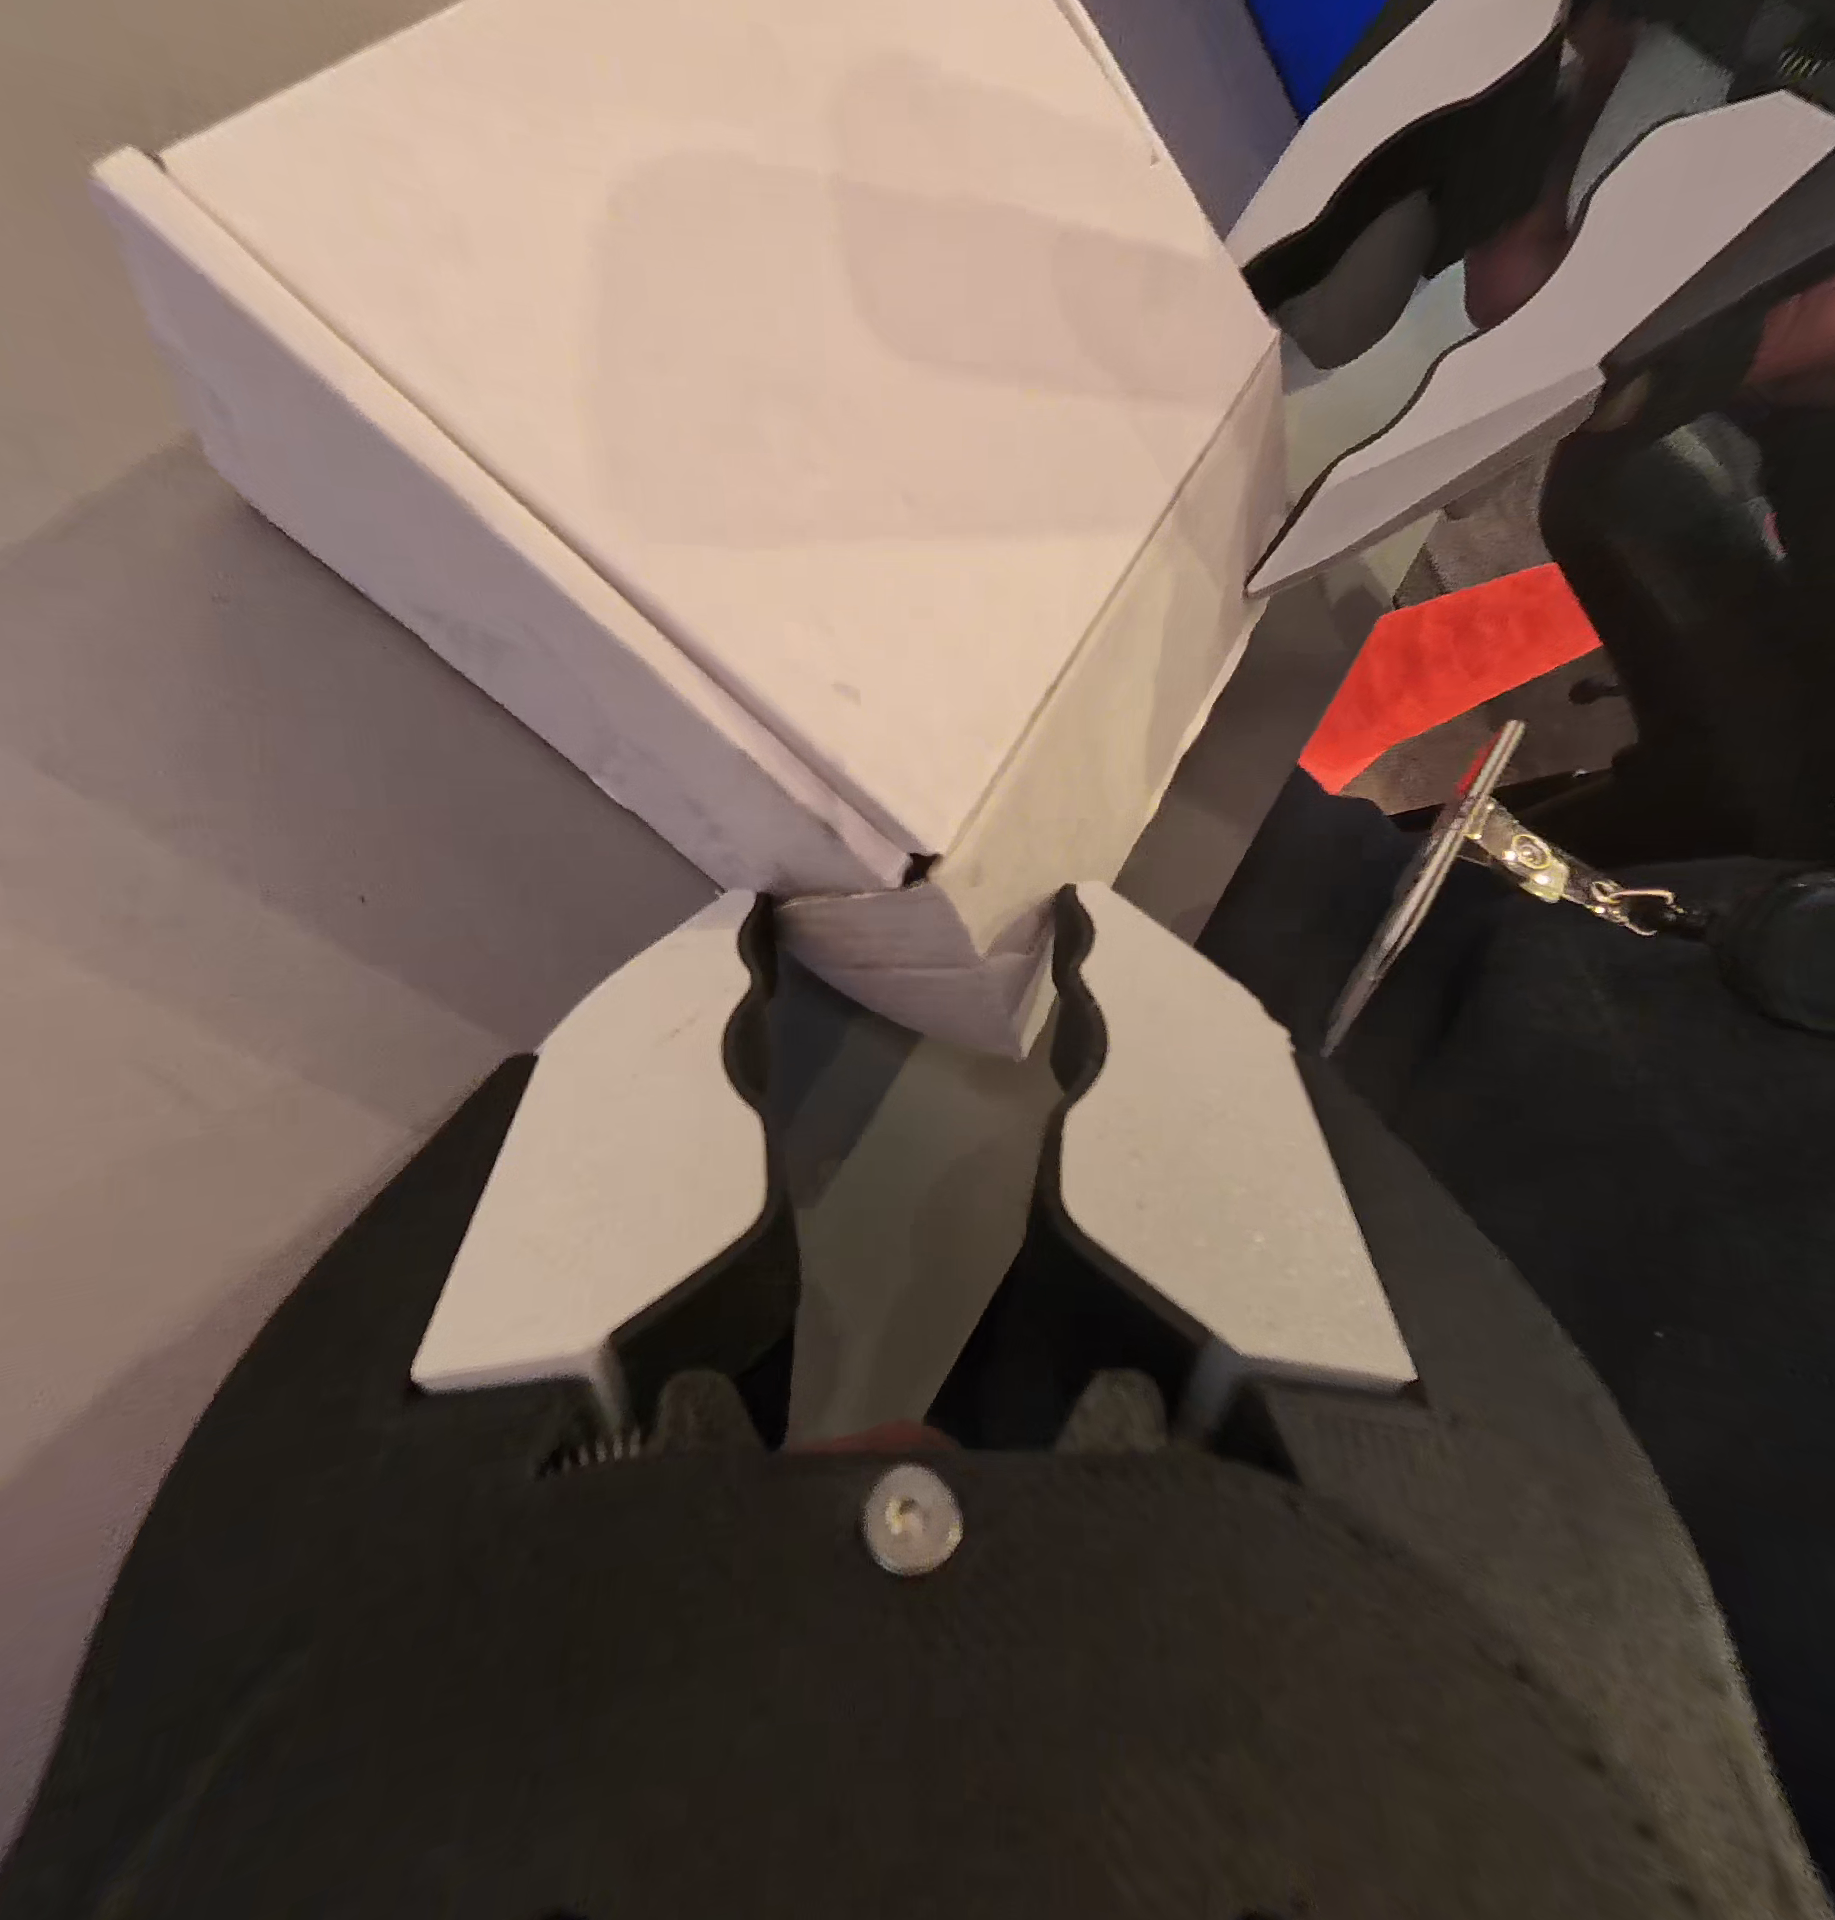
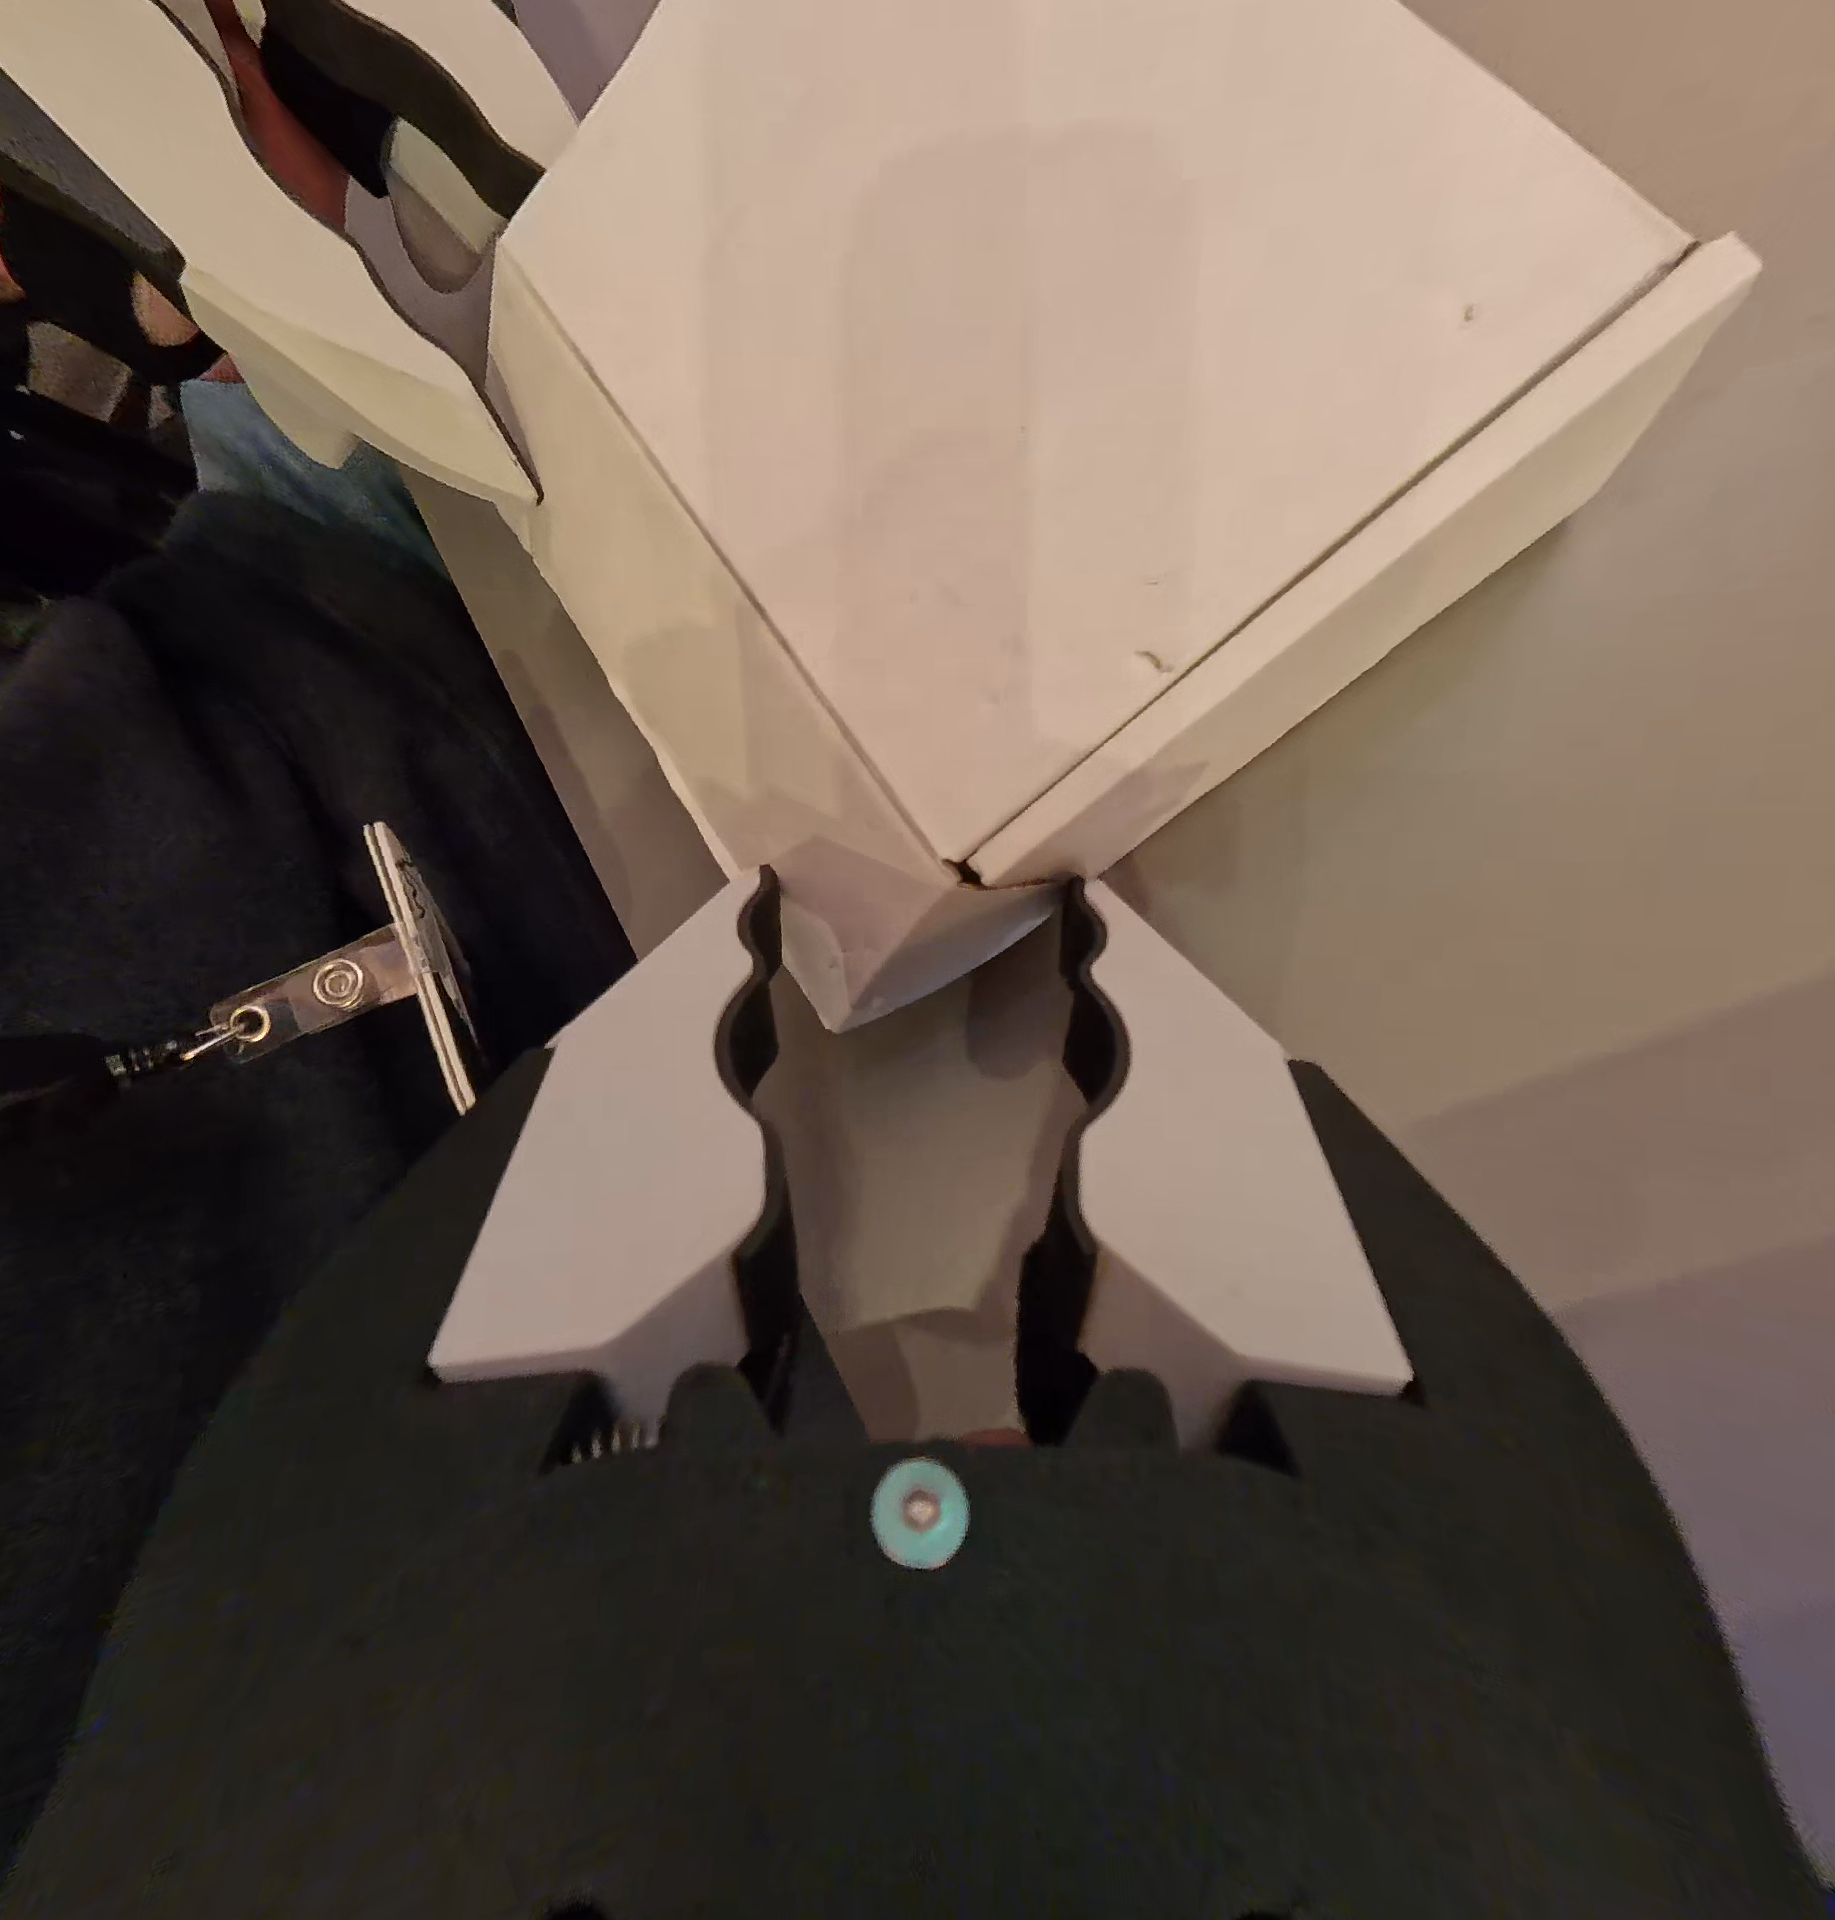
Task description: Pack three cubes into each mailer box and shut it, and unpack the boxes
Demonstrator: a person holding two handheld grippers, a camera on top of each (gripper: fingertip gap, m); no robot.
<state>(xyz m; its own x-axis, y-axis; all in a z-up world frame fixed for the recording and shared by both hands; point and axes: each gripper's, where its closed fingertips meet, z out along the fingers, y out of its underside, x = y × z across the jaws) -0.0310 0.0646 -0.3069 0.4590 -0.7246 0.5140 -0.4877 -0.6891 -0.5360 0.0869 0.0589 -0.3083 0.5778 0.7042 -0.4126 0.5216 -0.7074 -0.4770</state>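
Observation:
A closed white mailer box (image 1: 736, 416) lies on the pale table, turned so that its corners point at my grippers. My left gripper (image 1: 913, 899) has its jaws around the box's near corner, and both pads touch the cardboard. My right gripper (image 2: 918, 894) grips another corner of the same box (image 2: 1048, 416) in the same way. Each gripper shows in the other's view: the right gripper (image 1: 1251, 416) at the upper right, the left gripper (image 2: 513, 369) at the upper left. No cubes are in sight; the box's inside is hidden.
The table (image 1: 217, 935) ends close behind the box, on the side of a person in dark clothing. A badge on a lanyard (image 1: 1432, 862) hangs there and also shows in the right wrist view (image 2: 425, 966). A red patch (image 1: 1443, 686) lies on the floor.

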